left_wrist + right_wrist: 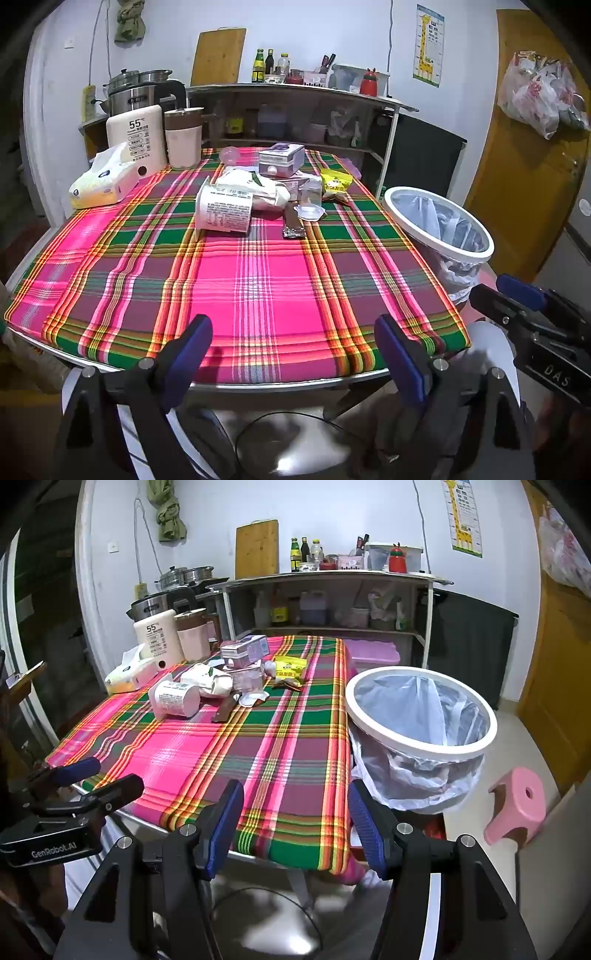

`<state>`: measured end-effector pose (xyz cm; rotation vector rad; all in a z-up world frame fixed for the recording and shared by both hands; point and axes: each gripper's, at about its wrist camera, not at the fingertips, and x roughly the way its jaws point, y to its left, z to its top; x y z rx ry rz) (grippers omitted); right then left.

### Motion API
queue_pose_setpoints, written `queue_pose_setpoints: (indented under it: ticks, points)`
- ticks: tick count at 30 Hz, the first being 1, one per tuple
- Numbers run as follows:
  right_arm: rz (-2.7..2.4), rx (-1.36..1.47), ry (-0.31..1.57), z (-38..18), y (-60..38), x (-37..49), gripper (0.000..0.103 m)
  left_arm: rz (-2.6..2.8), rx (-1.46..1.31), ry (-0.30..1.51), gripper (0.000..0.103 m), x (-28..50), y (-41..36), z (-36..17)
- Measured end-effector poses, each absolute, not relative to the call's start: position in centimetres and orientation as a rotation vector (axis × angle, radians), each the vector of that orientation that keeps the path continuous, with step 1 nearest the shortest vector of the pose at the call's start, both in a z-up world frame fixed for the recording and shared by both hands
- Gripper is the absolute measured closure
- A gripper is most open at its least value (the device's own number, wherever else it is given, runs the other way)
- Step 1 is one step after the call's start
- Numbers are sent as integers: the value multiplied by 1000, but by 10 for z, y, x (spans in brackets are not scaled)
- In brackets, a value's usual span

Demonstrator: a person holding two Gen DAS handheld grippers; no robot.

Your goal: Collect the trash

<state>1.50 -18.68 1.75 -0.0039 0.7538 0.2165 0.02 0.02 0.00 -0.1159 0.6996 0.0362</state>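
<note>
Over the near table edge — left gripper (293, 356): jaws spread wide with nothing between the blue pads, tilted down toward the plaid tablecloth (258, 280).
Right gripper (295, 825): released as well, blue pads apart and empty, hanging above the table's near right corner, just beside the bin.
Each tool in the other's view: the right gripper's tips show at the right edge of the left wrist view, the left gripper's tips at the left edge of the right wrist view.
Trash pile: clustered on the far middle of the table, well apart from both grippers.
White paper cup (223, 210): lying on its side at the front left of the pile.
Crumpled white bag (255, 188): just behind the cup, touching it.
Dark flat wrapper (293, 223): lying right of the cup.
Small clear lid (309, 212): resting at the wrapper's far end.
Yellow snack packet (335, 182): at the pile's right side.
Purple-and-white cartons (281, 158): stacked behind the pile.
Waste bin (421, 734): white rim, lined with a clear bag, standing on the floor against the table's right side.
Tissue pack (103, 182): far left of the table.
Pink stool (517, 805): on the floor right of the bin.
</note>
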Motion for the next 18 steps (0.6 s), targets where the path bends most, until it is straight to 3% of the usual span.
queue_pose_setpoints:
  ticks: [18]
  points:
    - [212, -10, 755, 19, -187, 13, 44, 27, -116, 684, 12, -1, -1, 4]
